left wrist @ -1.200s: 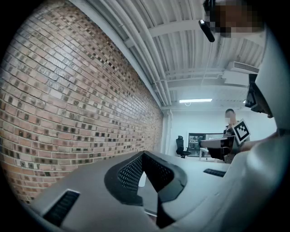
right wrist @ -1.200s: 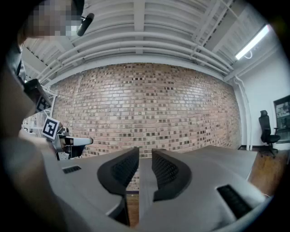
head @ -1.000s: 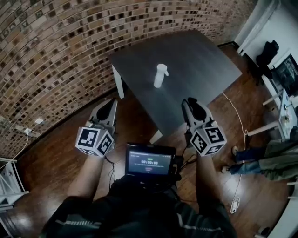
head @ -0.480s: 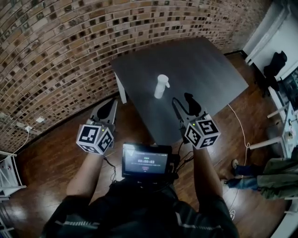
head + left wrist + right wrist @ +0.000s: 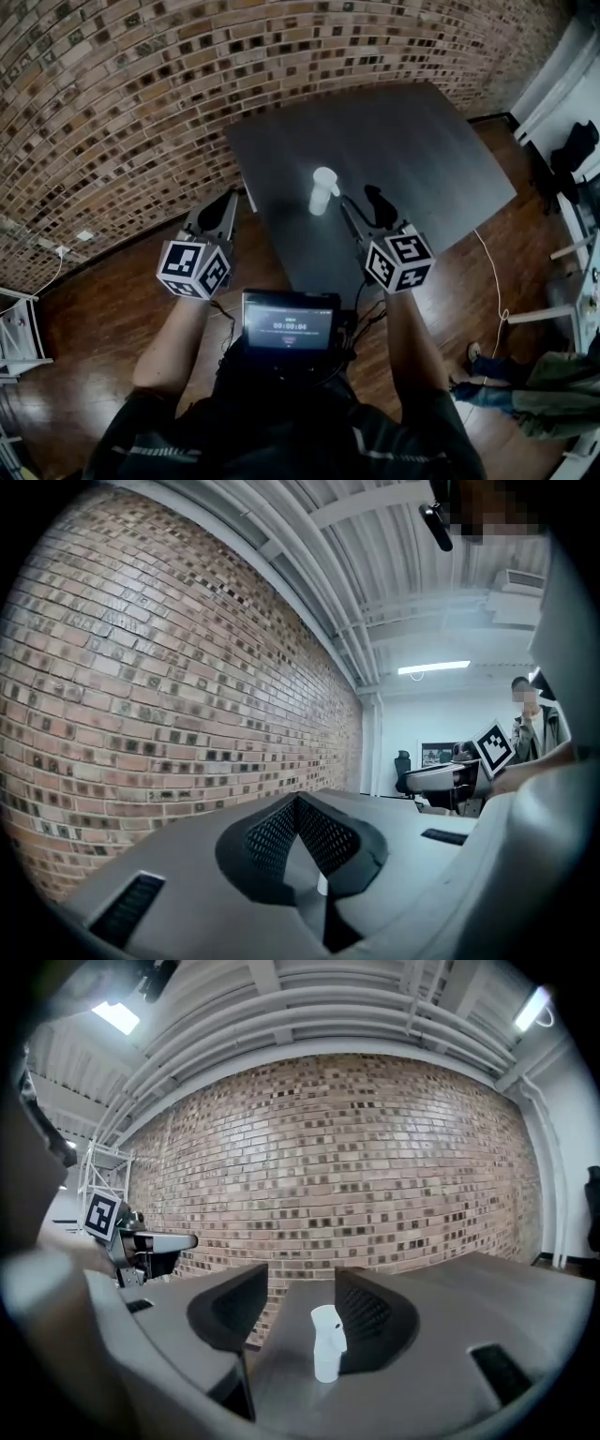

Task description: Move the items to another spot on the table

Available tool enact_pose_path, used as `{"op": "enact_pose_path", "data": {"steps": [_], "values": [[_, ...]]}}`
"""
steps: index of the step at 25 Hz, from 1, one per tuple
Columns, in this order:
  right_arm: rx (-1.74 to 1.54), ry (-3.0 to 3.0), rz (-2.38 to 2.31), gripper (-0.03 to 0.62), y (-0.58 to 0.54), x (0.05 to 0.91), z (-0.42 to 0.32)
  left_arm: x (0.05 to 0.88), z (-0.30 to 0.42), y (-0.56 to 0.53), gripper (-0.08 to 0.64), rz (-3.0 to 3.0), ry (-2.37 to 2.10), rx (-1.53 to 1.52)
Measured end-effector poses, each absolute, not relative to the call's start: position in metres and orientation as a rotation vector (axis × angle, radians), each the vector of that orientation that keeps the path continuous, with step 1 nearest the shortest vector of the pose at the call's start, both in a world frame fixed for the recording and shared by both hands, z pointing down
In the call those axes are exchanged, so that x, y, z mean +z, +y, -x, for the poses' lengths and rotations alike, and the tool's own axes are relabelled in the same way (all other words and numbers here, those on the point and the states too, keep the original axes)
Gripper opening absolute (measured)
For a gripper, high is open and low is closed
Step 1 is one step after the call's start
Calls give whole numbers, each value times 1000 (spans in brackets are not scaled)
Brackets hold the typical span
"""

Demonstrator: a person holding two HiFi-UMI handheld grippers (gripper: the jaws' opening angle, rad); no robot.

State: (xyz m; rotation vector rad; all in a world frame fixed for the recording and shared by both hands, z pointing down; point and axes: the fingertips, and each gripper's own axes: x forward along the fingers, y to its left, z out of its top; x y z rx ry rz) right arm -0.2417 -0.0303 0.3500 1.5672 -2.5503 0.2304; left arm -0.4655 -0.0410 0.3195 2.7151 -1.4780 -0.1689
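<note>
"White bottle (image 5: 322,190), where's it standing?"

"Upright on the dark table (image 5: 403,141), close to the edge nearest the person. But let me work outward. Closest in, a small lit screen (image 5: 288,324) sits at the person's chest. Past it there's a gripper in each hand, both reaching forward."

"What's the left one doing?"

"The left gripper (image 5: 228,199) is out over the wooden floor (image 5: 103,309), just off the table's left side. Its jaws are pressed together with nothing in them."

"And the right?"

"The right gripper (image 5: 362,202) is over the table's near edge, just right of the bottle. Its jaws have just been opening and now stand well apart. Looking along them, the bottle shows in the gap. From above it stands a little ahead and to the left of the tips, and neither pad is touching it."

"And behind that?"

"The table runs back, and beyond it is the brick wall (image 5: 122,103)."
</note>
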Motion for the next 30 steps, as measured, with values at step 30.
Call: {"op": "enact_pose_path", "data": {"steps": [30], "values": [[484, -2393, -1422, 382, -148, 563, 257, 507, 407, -176, -8, -2606, -1287, 105]]}}
